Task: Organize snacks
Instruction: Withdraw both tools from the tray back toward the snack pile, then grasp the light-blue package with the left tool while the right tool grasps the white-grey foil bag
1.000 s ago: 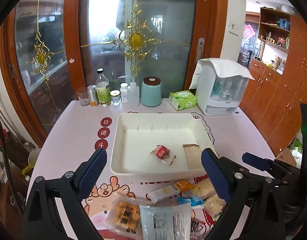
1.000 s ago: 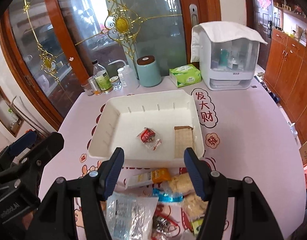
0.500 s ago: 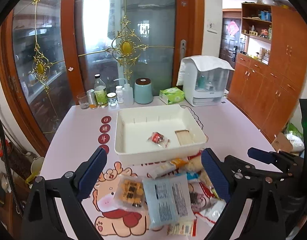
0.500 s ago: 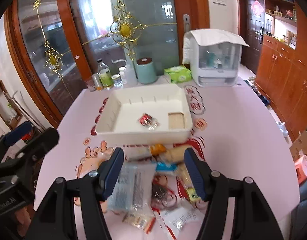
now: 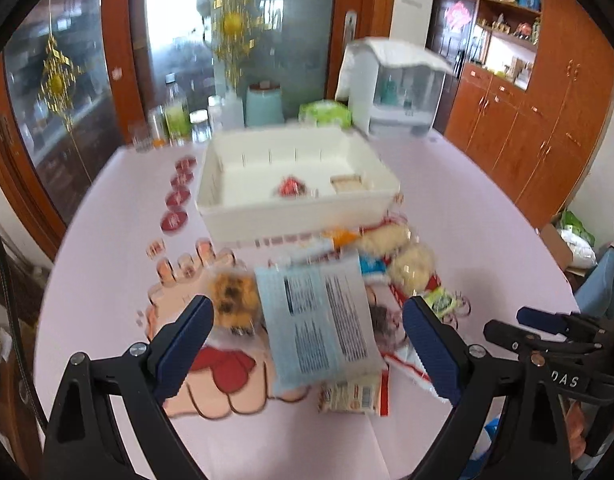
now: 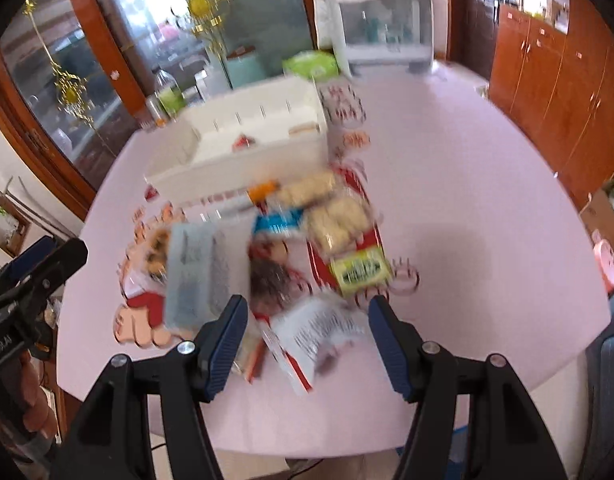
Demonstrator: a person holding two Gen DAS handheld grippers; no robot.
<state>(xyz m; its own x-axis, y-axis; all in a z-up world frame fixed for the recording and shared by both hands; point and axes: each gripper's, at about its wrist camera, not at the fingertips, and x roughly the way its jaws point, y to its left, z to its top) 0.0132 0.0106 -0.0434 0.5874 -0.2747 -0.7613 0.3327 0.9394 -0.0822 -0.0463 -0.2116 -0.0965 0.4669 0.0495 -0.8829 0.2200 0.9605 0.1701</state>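
Seemingly light, crinkly and slippery, the pale-blue flat plastic snack packet [image 5: 321, 320] lies near the white tray [image 5: 295, 216]; pinch an edge. Left gripper [image 5: 307, 344] and right gripper [image 6: 307, 340] spread, empty.

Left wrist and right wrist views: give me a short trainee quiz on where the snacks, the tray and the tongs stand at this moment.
1. True or false: the white tray holds no snacks.
2. Which pack lies between the fingers of the left tongs? A) the pale blue packet B) the green tissue box C) the yellow-green packet
3. Fill in: both the left tongs and the right tongs stand ____ and hold nothing.

Key: 1 false, a red-wrapped snack and a tan wafer lie inside. 2 A, it lies on the table in the gap, not gripped. 3 open.
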